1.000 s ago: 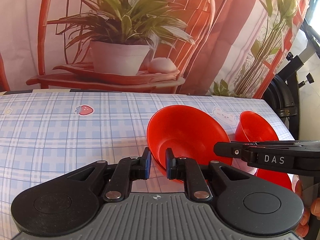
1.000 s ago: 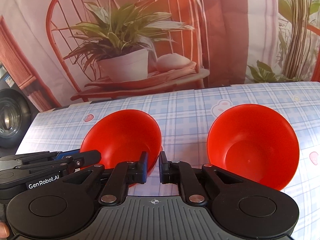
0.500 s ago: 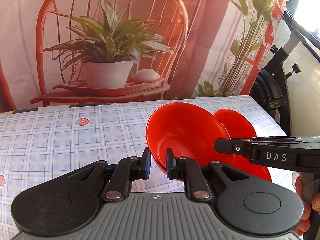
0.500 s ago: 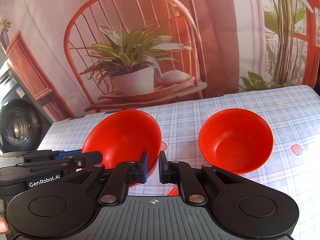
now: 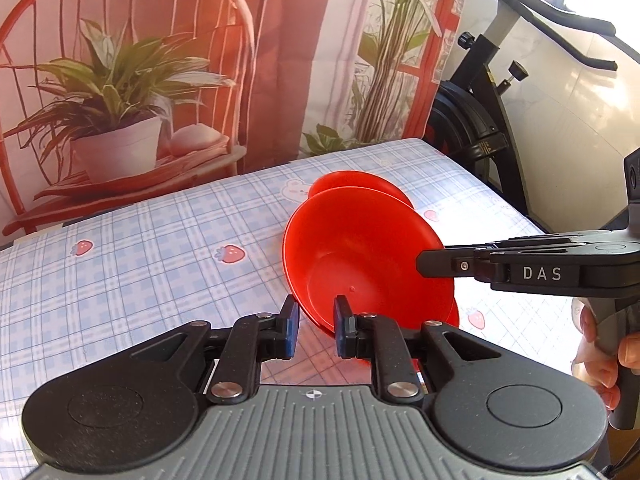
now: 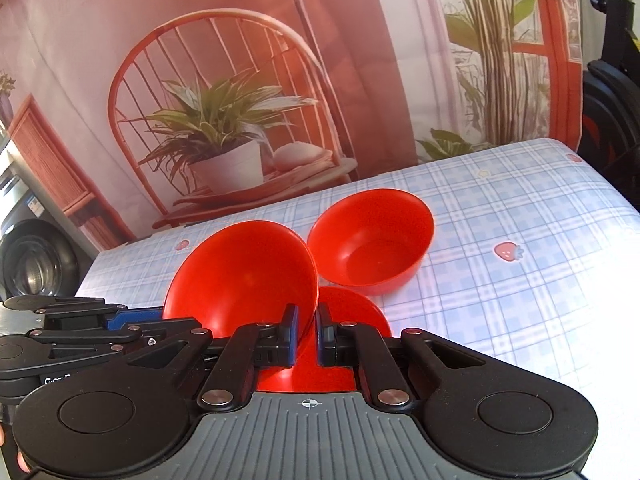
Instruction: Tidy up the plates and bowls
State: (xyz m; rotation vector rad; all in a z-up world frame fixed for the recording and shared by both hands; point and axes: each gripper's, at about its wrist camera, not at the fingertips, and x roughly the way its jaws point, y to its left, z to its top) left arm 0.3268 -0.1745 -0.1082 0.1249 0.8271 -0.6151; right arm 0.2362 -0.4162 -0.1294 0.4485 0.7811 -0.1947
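Both grippers pinch the rim of one red bowl [image 6: 244, 276], which is lifted and tilted above the checked tablecloth [image 6: 520, 272]: the left gripper [image 5: 314, 330] clamps its near edge, and the right gripper [image 6: 307, 334] clamps the rim on the opposite side. A second bowl [image 6: 372, 240] sits on the cloth just behind the lifted one, and a red plate [image 6: 348, 308] lies under it, partly hidden. The likely aim is to nest the lifted bowl into the second bowl. The risk is the double hold: if one hand moves faster or twists, the thin rim could slip from a clamp and the bowl could drop onto the plate. Its tilt could also catch the second bowl's rim and push it across the cloth.
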